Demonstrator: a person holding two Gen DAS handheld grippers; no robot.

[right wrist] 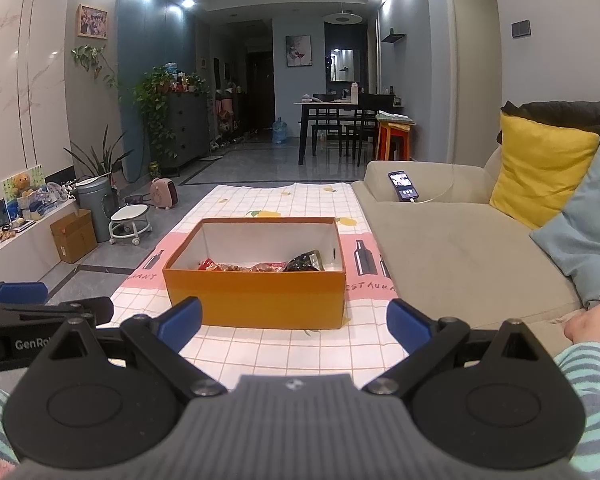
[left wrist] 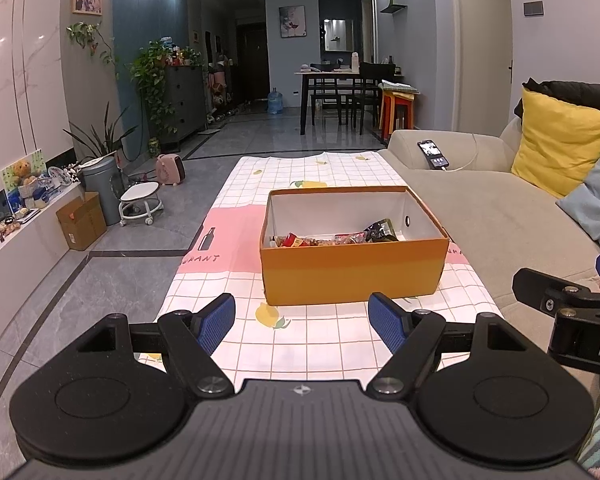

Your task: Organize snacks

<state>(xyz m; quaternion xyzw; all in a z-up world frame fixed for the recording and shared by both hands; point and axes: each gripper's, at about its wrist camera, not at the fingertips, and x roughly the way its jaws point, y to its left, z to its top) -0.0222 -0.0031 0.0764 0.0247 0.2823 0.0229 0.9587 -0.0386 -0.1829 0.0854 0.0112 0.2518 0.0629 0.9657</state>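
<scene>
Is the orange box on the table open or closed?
Open. The box has no lid on it; its white inner walls and the snack packets at the bottom show from above in both views.

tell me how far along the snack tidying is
Done: several snack packets lie inside the orange box on the checked cloth. In hand: nothing; the left gripper and right gripper are open and empty. Left: no loose snacks visible.

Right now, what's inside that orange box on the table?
The orange box holds snack packets along its floor: red wrappers and a dark bag. Its near wall hides whatever lies closest to the cameras.
</scene>
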